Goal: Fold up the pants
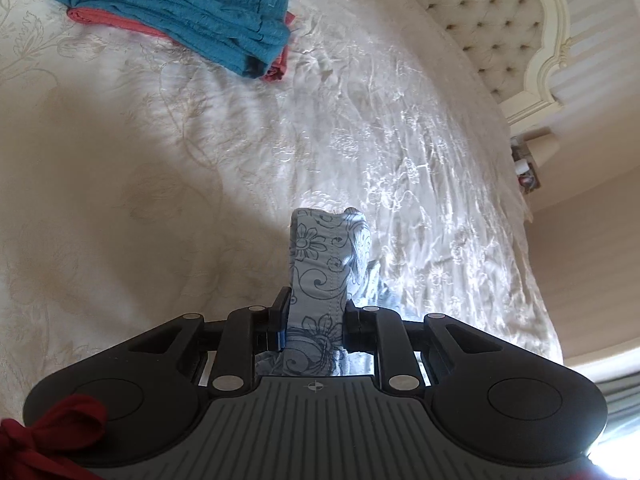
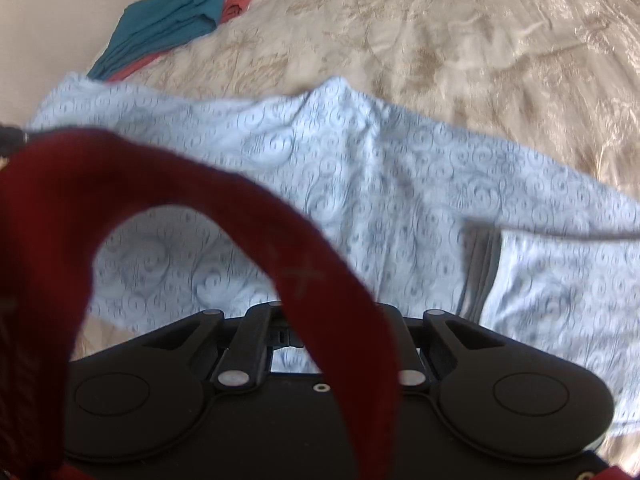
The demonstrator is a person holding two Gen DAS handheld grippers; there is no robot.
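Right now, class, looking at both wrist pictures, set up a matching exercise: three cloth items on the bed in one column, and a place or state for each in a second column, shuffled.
Items:
1. light blue floral-print pants
2. folded teal cotton garment
3. folded coral-red garment

Places or states:
A. lying at the bottom of the folded pile
B. pinched in the left tongs
C. lying on top of the folded pile

Pairs: 1-B, 2-C, 3-A
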